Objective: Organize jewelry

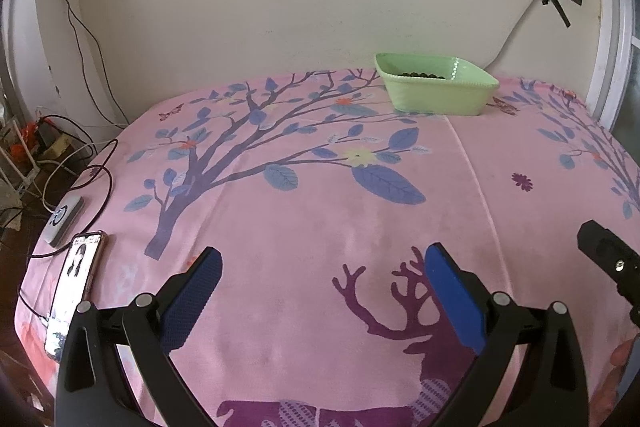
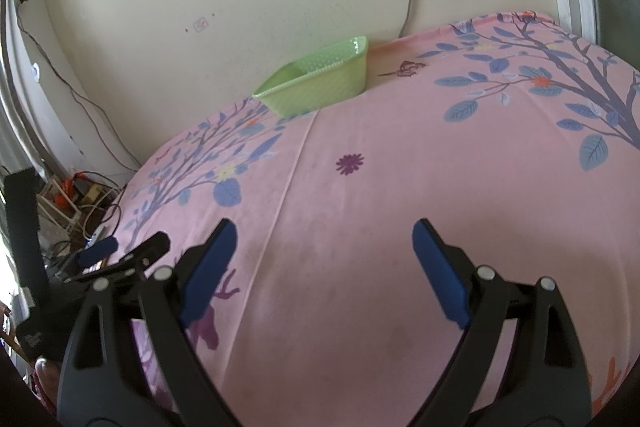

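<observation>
We held our left gripper (image 1: 322, 267) wide open over the pink cloth with blue trees and a purple deer (image 1: 320, 211), and nothing sat between its blue pads. Our right gripper (image 2: 324, 239) was wide open and empty too. The light green square plastic dish (image 1: 436, 87) sat far back by the wall. A string of dark round beads (image 1: 420, 75) lay inside it. A phone (image 1: 76, 283) lay at the cloth's left edge.
</observation>
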{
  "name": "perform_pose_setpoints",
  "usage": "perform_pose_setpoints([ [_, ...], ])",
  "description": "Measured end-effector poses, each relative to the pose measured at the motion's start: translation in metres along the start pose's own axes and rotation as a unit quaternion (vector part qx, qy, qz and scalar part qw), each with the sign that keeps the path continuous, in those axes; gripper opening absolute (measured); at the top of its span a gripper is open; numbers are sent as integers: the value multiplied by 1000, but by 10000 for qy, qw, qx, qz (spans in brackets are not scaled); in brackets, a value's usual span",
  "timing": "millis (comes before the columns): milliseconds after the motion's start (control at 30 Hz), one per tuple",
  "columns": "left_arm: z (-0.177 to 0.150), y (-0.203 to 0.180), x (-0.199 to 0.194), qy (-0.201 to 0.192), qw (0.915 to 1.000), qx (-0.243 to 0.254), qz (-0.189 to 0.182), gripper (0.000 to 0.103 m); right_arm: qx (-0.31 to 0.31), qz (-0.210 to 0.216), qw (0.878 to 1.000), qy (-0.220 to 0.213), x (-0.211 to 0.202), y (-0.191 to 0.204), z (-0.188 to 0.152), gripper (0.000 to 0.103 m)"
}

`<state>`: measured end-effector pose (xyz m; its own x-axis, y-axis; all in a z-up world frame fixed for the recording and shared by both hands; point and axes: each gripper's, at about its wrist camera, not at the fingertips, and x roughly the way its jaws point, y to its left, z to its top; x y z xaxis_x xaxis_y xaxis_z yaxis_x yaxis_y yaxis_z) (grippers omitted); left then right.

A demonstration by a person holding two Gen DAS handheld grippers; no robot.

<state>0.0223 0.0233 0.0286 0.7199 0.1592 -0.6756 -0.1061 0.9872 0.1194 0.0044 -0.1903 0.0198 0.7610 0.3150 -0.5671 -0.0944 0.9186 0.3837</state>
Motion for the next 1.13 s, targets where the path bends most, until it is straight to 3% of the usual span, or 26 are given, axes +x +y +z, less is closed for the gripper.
perform_pose_setpoints([
  [633, -4, -3, 3, 116, 9999, 81, -9, 102, 9, 0, 10000, 0, 0, 0, 0, 86],
  [900, -9, -12, 2, 268, 9979, 161, -566, 102, 10, 3, 10000, 0, 1, 0, 0, 86],
  [1133, -8, -13, 5, 349, 9974, 111, -618, 102, 15, 6, 10000, 0, 0, -1, 0, 86],
])
